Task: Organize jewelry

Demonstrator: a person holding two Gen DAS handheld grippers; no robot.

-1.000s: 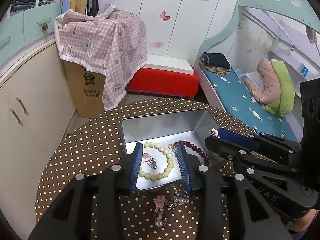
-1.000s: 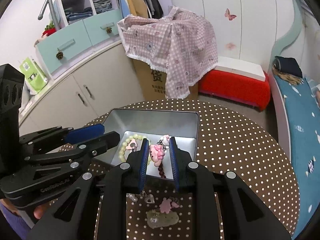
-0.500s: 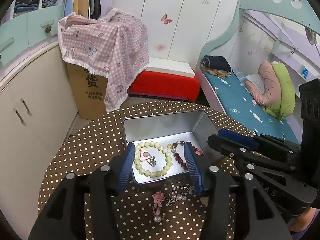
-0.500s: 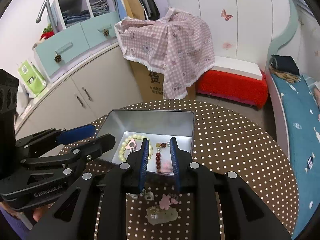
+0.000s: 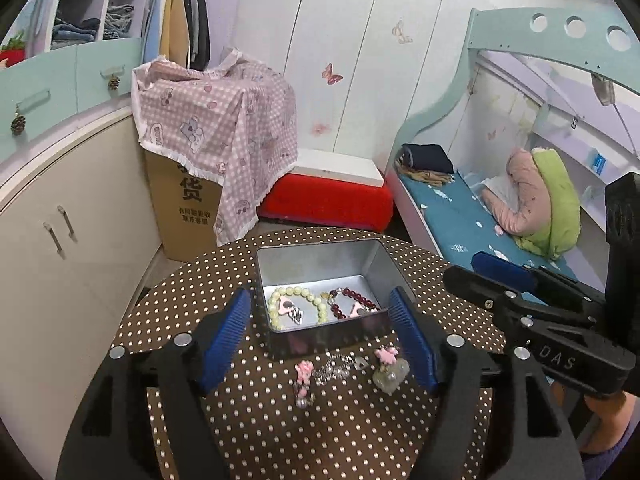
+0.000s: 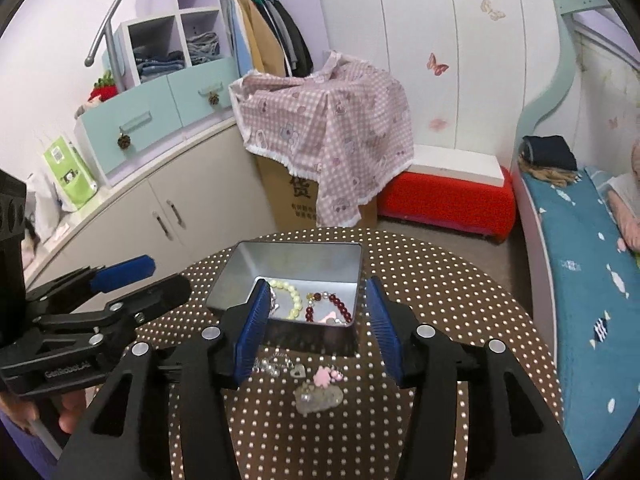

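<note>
Now we hold both grippers, left gripper and right gripper, wide and empty; their jaws have just been opening. Two bracelets lie safe in the tin; small charms wait by its near edge.

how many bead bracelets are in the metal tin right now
2. A pale green bracelet lies on the left of the tin floor, a dark red bracelet on the right. The near wall hides part of the floor, so another could be concealed.
</note>
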